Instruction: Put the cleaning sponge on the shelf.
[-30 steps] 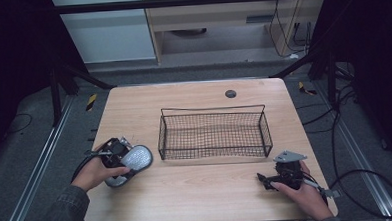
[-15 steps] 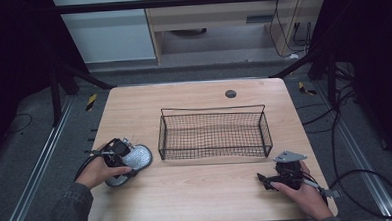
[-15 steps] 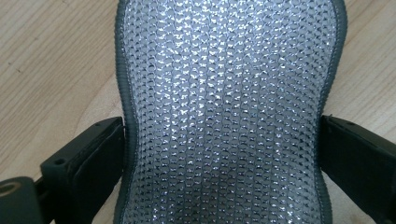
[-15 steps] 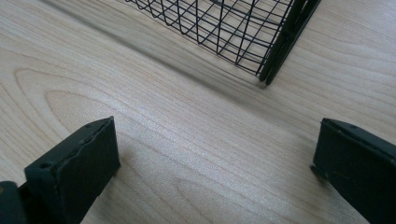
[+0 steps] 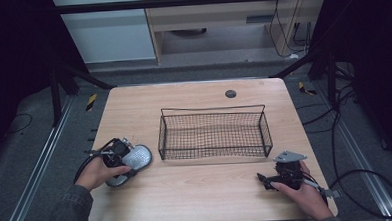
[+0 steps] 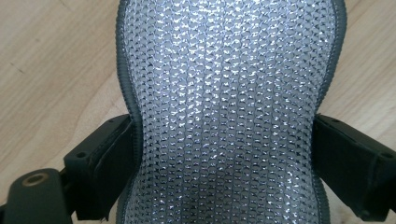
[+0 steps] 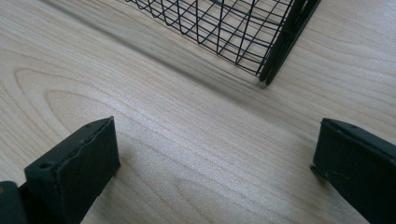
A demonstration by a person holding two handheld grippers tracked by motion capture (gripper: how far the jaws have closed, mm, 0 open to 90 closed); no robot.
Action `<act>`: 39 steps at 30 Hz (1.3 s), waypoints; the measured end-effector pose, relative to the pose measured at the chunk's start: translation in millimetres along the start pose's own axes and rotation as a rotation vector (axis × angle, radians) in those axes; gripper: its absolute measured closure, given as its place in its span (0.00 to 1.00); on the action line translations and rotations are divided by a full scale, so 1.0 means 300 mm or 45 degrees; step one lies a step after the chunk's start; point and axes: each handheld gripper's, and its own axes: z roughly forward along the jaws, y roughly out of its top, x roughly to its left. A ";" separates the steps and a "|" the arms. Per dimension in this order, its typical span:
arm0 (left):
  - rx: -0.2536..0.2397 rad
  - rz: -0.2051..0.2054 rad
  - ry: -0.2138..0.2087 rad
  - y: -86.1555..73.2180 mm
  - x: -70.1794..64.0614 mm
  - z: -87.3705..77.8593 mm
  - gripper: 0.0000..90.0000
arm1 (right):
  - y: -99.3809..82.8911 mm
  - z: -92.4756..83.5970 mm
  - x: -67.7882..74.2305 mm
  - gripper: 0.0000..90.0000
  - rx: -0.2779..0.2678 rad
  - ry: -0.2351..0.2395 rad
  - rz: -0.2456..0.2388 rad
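A silver mesh scrubbing sponge (image 5: 137,156) with a grey rim and a narrowed waist lies at the table's front left, just left of the black wire basket (image 5: 211,110). My left gripper (image 5: 126,158) is shut on it; in the left gripper view both jaws press the waist of the sponge (image 6: 224,93), which rests on the wood. My right gripper (image 5: 263,180) sits low at the front right of the table, held by a hand. Its jaws stand wide open (image 7: 215,154) over bare wood, short of the basket's near corner (image 7: 266,70).
The basket stands empty in the middle of the wooden table (image 5: 202,190). A small dark round disc (image 5: 230,93) lies near the far edge. Cables trail from both grippers. Dark frame legs and floor rails surround the table.
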 end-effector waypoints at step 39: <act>-0.246 0.182 0.187 0.070 -0.066 -0.355 0.13 | -0.001 -0.001 -0.002 0.00 0.000 0.006 -0.009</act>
